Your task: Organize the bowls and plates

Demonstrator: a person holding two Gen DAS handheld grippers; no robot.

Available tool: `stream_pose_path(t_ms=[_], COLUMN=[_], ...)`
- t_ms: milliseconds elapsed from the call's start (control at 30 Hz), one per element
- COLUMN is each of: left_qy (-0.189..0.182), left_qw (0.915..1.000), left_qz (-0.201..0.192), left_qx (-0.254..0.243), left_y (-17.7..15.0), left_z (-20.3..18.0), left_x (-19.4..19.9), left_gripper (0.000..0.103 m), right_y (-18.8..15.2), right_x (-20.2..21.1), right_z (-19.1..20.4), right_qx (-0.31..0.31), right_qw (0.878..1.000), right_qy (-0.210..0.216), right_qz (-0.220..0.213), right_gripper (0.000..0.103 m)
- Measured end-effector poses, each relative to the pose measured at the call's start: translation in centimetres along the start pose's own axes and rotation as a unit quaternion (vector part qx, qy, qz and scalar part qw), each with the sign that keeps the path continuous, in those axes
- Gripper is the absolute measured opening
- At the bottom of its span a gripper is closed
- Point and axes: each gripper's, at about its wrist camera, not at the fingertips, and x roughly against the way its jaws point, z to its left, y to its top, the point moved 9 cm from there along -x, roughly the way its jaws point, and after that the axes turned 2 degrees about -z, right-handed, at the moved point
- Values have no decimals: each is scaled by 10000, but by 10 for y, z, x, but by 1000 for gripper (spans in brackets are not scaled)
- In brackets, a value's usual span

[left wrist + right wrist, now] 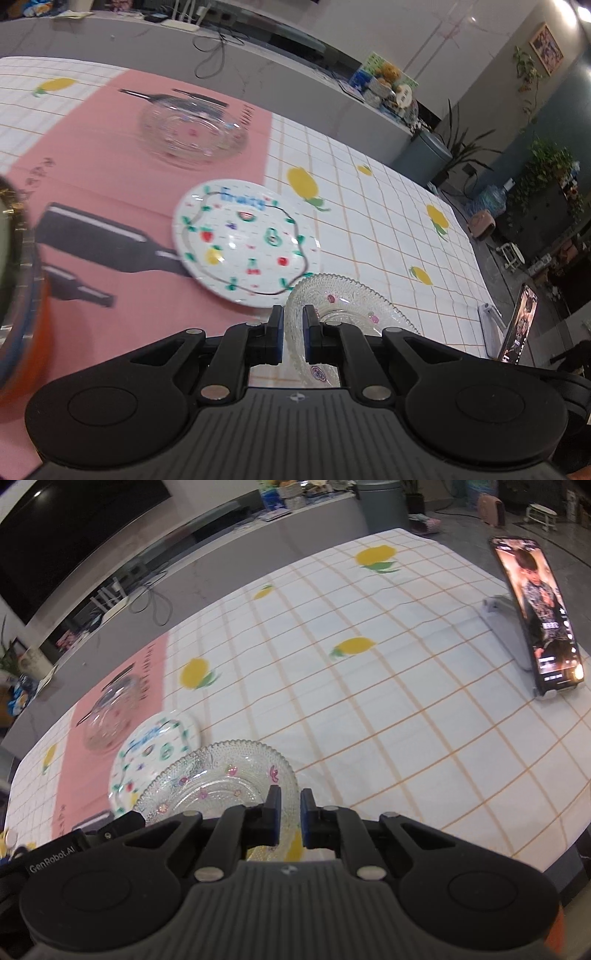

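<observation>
A beaded clear glass plate (pixel 351 302) with small coloured decals is gripped at two rims. My left gripper (pixel 293 321) is shut on one rim. My right gripper (pixel 290 801) is shut on the opposite rim of the same plate (pixel 218 775), which hangs just above the cloth. The left gripper's housing shows at the lower left of the right wrist view. Just beyond lies a white plate with a fruit print (pixel 245 242) (pixel 155 746). Farther back a clear glass dish (pixel 194 134) (pixel 110 716) rests on the pink mat.
The table wears a white checked cloth with lemons (pixel 369 686) and a pink mat with bottle prints (pixel 92 184). A lit phone on a stand (pixel 535 616) stands at the right edge. An orange vessel (pixel 22 314) looms at the left of the left wrist view.
</observation>
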Motion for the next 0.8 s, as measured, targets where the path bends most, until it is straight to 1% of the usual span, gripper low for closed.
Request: stream_pose_path(t_ms=[167, 367, 567, 800], left_qy=[57, 234, 343, 606], left_qw=[9999, 9996, 9993, 9981], left_qz=[-79, -90, -113, -135], left_qx=[94, 108, 85, -28], left_y=[-6, -22, -30, -38], left_z=[16, 30, 38, 50], left_x=[18, 28, 28, 22], left_gripper=[10, 10, 10, 11], right_y=[-15, -33, -43, -54], right_x=[4, 7, 3, -10], right_z=[13, 20, 22, 29], right_qx=[51, 152, 195, 252], right_qw=[9999, 9996, 9995, 9992], right_qy=[124, 114, 67, 94], right_qz=[106, 186, 233, 307], right_gripper=[8, 8, 8, 8])
